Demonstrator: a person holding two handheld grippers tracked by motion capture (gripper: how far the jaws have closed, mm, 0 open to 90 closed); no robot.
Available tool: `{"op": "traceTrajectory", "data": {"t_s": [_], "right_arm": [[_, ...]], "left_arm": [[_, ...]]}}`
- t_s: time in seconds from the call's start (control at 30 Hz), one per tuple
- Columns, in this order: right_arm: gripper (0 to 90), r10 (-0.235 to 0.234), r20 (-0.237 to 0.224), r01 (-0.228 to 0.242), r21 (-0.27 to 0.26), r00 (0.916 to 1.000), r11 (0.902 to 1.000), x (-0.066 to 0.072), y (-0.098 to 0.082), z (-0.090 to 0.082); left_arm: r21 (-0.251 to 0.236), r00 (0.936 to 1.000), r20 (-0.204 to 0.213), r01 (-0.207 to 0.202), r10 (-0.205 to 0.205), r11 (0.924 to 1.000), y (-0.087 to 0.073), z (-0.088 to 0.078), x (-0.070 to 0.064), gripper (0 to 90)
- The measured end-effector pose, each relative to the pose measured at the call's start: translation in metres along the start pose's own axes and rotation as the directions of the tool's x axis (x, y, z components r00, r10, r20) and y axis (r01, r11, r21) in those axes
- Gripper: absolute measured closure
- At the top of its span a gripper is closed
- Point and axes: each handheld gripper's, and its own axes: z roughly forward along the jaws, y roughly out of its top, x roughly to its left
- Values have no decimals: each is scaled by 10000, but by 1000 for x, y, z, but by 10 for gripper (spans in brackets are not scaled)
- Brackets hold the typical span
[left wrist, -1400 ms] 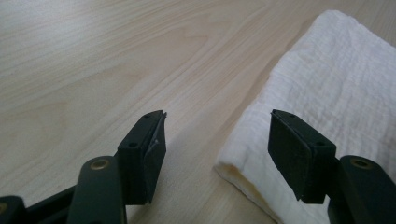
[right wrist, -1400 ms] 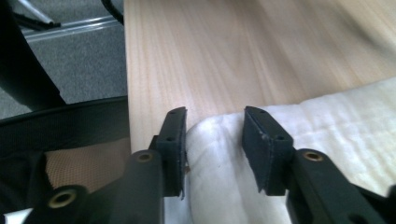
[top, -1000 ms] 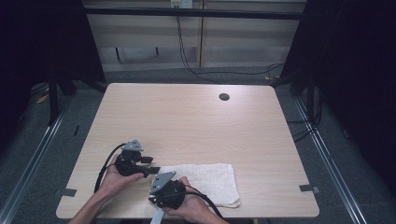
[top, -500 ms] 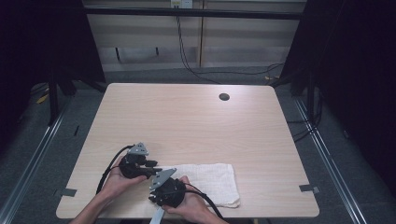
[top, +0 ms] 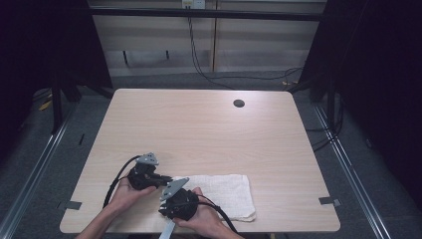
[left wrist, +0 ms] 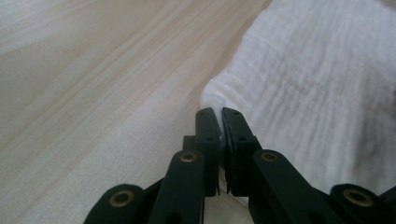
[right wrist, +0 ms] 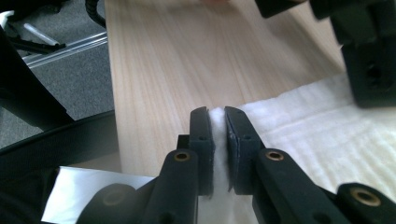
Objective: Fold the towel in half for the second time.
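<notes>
A white towel [top: 224, 191] lies folded flat near the table's front edge. At its left end my left gripper [top: 168, 179] has just been closing, and its jaws are now shut on the towel's corner [left wrist: 212, 95]. Right beside it, my right gripper [top: 171, 196] is shut on the towel's near left edge; a ridge of white cloth [right wrist: 217, 122] shows pinched between its pads. Both hands rest low on the table [top: 199, 129], close together. In the right gripper view the left gripper's body [right wrist: 369, 56] looms at the upper right.
A round dark grommet hole [top: 239, 103] sits near the table's far edge. A white sheet [right wrist: 88, 191] lies under my right gripper at the front edge. Cables [top: 117, 181] trail from both grippers. Dark frame rails [top: 35, 164] flank the table.
The left gripper's jaws have closed onto the towel's left corner. Both hands have stayed where they were.
</notes>
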Motion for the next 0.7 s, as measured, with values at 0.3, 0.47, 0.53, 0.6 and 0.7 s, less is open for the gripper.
{"op": "traceTrajectory", "data": {"t_s": [0.3, 0.47, 0.53, 0.6, 0.7], "right_arm": [[827, -13, -6, 12, -693, 10000, 9976, 4, 8, -12], [828, 175, 65, -166, -1205, 9998, 9926, 5, 17, -24], [828, 139, 84, -126, -1376, 9999, 9904, 5, 22, -30], [828, -43, 187, 72, -1544, 9998, 9880, 3, 29, -36], [829, -172, 164, 195, -1510, 9997, 9883, 3, 36, -37]], "left_arm": [[-790, 9997, 136, 228, -218, 9966, 2, -22, 0, 860], [-1177, 9990, 197, 431, -410, 9921, 4, -29, 3, 860], [-1287, 9993, 69, 385, -379, 9909, 5, -34, 3, 860], [-1717, 9991, -119, 383, -409, 9844, 8, -39, 1, 861], [-1977, 9992, -107, 368, -397, 9796, 12, -46, 0, 861]]}}
